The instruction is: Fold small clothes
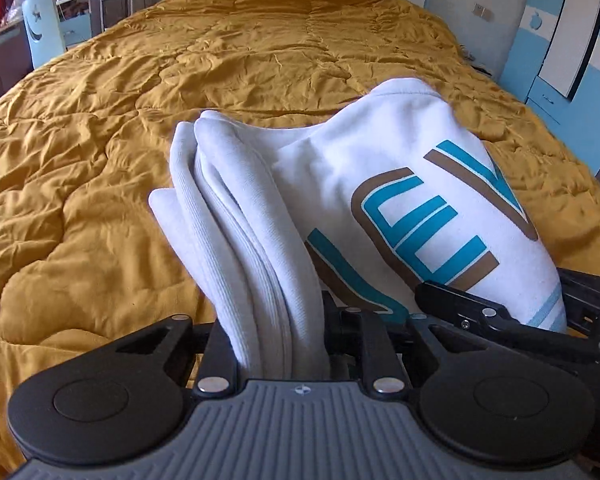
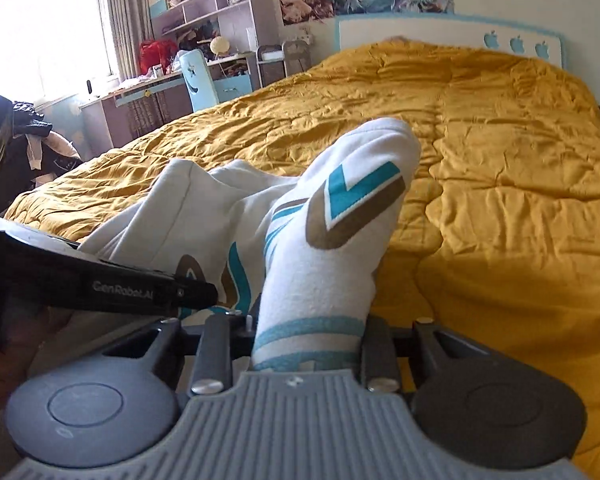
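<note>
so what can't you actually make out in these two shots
- Left gripper, left wrist view: fingertips buried in the white garment, so the pinch point is hidden.
- Right gripper, right wrist view: fingertips also hidden by cloth.
- The printed lettering: folds cut it off, so the word is unreadable.
- How many folds are done: the bunched cloth hides its own layers.
- The bedspread directly under the garment, both views.

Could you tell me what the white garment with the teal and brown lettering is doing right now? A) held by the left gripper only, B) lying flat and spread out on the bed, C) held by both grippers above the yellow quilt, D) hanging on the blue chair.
C: the white garment is pinched in the left gripper and the right gripper, bunched above the yellow quilt.
</note>
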`<action>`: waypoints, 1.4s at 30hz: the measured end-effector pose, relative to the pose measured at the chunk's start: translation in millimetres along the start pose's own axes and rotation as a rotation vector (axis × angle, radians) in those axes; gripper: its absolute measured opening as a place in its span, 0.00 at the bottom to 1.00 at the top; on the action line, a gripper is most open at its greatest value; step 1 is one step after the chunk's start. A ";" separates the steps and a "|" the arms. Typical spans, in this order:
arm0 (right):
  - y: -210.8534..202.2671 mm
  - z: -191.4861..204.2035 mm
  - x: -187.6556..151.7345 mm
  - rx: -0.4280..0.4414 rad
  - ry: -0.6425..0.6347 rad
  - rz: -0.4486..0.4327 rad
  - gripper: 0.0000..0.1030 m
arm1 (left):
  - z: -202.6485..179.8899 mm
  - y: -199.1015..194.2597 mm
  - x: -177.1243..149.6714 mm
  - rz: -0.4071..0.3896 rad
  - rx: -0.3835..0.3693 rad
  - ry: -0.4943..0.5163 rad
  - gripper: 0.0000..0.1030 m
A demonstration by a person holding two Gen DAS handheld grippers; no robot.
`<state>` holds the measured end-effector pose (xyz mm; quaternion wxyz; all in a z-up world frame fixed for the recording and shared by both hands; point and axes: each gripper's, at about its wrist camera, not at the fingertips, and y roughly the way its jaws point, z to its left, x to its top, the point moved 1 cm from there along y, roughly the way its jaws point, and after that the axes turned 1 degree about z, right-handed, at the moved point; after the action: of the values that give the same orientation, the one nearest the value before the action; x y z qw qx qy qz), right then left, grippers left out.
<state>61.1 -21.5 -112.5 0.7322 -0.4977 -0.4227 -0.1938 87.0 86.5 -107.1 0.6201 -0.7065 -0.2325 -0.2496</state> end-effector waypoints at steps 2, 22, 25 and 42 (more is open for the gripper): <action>-5.7 -0.4 0.9 -0.007 -0.004 -0.025 0.21 | -4.8 -7.5 1.7 -0.019 0.027 -0.001 0.19; -125.2 -199.5 48.8 0.099 0.180 -0.168 0.21 | -156.3 -43.6 67.8 -0.165 -0.253 0.165 0.19; -144.3 -253.6 43.9 0.107 0.216 -0.151 0.21 | -187.1 -28.3 74.5 -0.131 -0.358 0.178 0.19; -171.1 -458.2 -66.2 0.127 0.567 0.015 0.28 | -261.3 124.6 46.5 0.232 -0.733 -0.192 0.19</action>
<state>98.2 -513.1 -137.1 0.8522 -0.3799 -0.2089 -0.2929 185.4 -187.2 -144.2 0.3265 -0.9226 -0.1037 -0.1773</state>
